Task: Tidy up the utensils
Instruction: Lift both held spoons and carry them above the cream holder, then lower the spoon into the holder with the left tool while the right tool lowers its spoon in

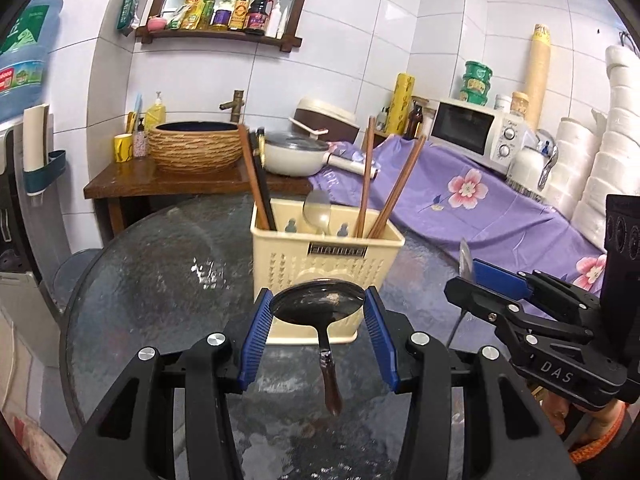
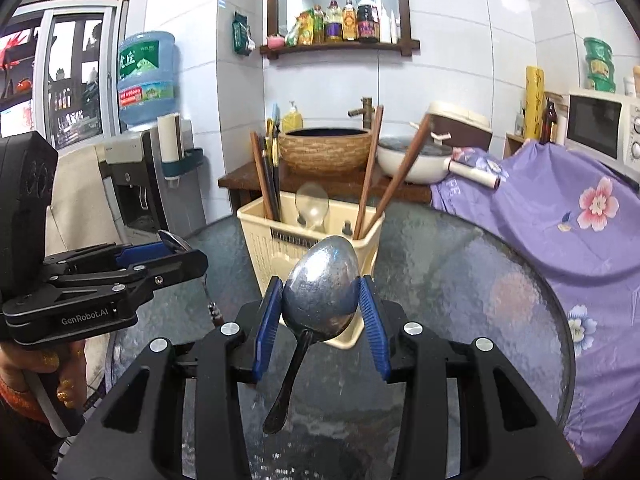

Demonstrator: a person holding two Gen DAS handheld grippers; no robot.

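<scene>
A cream plastic utensil caddy (image 1: 326, 264) stands on the round glass table (image 1: 160, 280); it also shows in the right wrist view (image 2: 276, 248). It holds several wooden chopsticks (image 1: 366, 184) and a pale spoon (image 1: 318, 210). My left gripper (image 1: 318, 306) is shut on the bowl of a metal spoon with a brown handle (image 1: 320, 304), held just in front of the caddy. My right gripper (image 2: 320, 304) is shut on the bowl of a second metal spoon (image 2: 322, 284), handle hanging down, also in front of the caddy.
A purple flowered cloth (image 1: 480, 208) covers the counter to the right, with a microwave (image 1: 476, 132) on it. Behind the table stand a wooden stand with a woven basin (image 1: 194, 144) and a white pan (image 1: 294, 154). A water dispenser (image 2: 136, 184) stands at the left.
</scene>
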